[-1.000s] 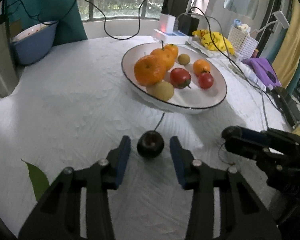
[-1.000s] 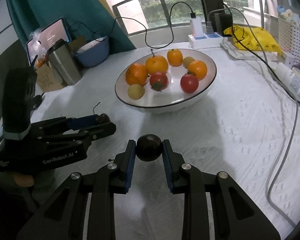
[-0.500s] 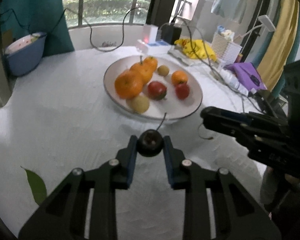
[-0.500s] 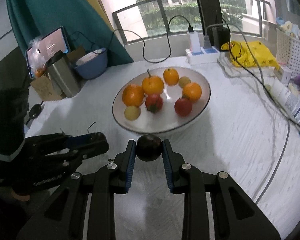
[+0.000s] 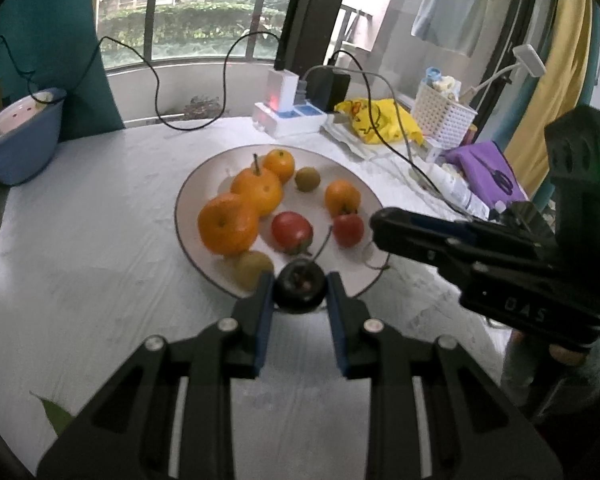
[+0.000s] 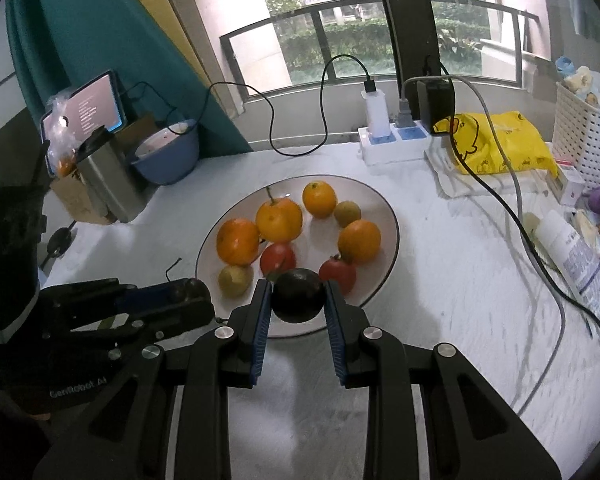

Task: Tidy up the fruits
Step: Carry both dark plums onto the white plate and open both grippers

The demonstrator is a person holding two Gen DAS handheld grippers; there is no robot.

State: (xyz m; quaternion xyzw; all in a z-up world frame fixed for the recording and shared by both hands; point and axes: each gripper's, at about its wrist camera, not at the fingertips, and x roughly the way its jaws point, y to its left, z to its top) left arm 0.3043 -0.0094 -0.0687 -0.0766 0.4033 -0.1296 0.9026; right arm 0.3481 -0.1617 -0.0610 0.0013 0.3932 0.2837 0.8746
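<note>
Both grippers loaded. Left gripper (image 5: 300,290) is clamped on a dark stemmed fruit (image 5: 300,285), held at the near rim of the white plate (image 5: 188,240) just ahead. Right gripper (image 6: 298,296) is closed on a dark round fruit (image 6: 298,295), likewise above the plate's near edge, with red tomatoes (image 6: 337,275) and oranges (image 6: 279,219) beyond the fingertips. Step in hand: carrying to the plate. Next, judged: advance over a bare patch, lower, release one fruit at a time so neither rolls into its neighbours.
</note>
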